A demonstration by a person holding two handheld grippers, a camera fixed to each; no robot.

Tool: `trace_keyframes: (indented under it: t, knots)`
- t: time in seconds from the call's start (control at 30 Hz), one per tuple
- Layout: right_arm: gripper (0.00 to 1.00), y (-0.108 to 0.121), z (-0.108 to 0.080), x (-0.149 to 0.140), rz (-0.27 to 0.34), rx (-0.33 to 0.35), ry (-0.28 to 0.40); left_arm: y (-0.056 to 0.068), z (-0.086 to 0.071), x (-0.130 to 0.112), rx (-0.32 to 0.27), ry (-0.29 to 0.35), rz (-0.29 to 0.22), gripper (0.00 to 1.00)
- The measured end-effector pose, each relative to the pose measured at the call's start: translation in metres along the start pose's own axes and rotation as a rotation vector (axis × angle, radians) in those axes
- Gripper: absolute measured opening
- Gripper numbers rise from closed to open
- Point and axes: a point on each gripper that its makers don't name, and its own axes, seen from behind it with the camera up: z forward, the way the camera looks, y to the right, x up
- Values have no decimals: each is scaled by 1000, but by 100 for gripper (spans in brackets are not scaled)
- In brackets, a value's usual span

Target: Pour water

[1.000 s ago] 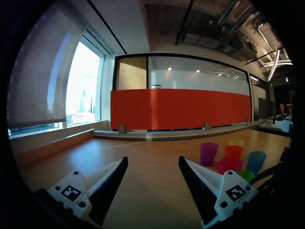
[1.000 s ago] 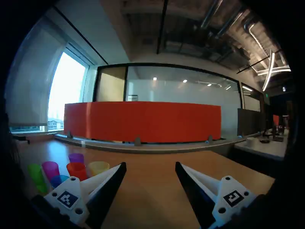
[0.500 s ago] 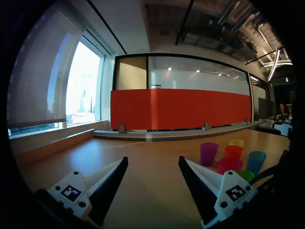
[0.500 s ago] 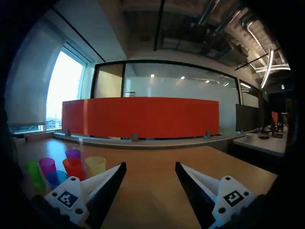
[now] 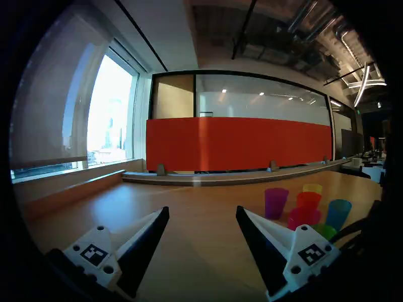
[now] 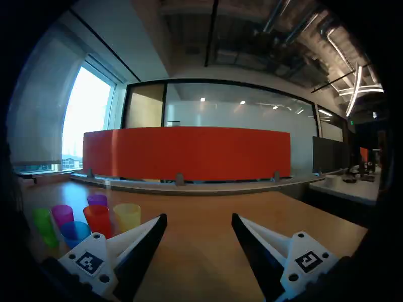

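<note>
Several coloured plastic cups stand in a cluster on the wooden table (image 5: 201,201). In the left gripper view they sit to the right: a purple cup (image 5: 276,203), a yellow cup (image 5: 312,189), an orange-red cup (image 5: 308,200), a pink cup (image 5: 303,218), a blue cup (image 5: 338,213) and a green cup (image 5: 325,231). My left gripper (image 5: 202,216) is open and holds nothing, left of the cluster. In the right gripper view the cups are at the lower left: green cup (image 6: 44,225), pink cup (image 6: 63,215), blue cup (image 6: 75,233), red cup (image 6: 98,220), yellow cup (image 6: 126,216), purple cup (image 6: 96,200). My right gripper (image 6: 199,221) is open and holds nothing.
A long orange partition (image 5: 237,143) runs along the table's far edge on a grey rail. A bright window (image 5: 108,121) and a wooden ledge (image 5: 70,183) lie to the left. Another desk (image 6: 347,194) with dark items stands at the right.
The right gripper's view has shifted slightly, so the cups now appear a little higher and further right. The left gripper view is nearly the same.
</note>
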Motion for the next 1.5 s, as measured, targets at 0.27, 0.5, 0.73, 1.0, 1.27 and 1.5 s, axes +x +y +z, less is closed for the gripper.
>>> trace_keyframes:
  t: [0.27,0.5,0.73,1.0,1.27,1.5]
  knots:
    - [99,0,-1,-3,1,3,-6,0,0,0,0,0,0,99]
    - [99,3,-3,-4,10,-1,-10,0,0,1,0,0,0,99]
    - [99,3,-2,-4,11,5,-11,0,0,0,0,0,0,99]
    - [99,3,-1,-5,12,7,-13,0,0,0,0,0,0,99]
    - [99,3,-1,-5,12,7,-13,0,0,0,0,0,0,98]
    - [99,3,-1,-5,12,7,-14,0,0,0,0,0,0,99]
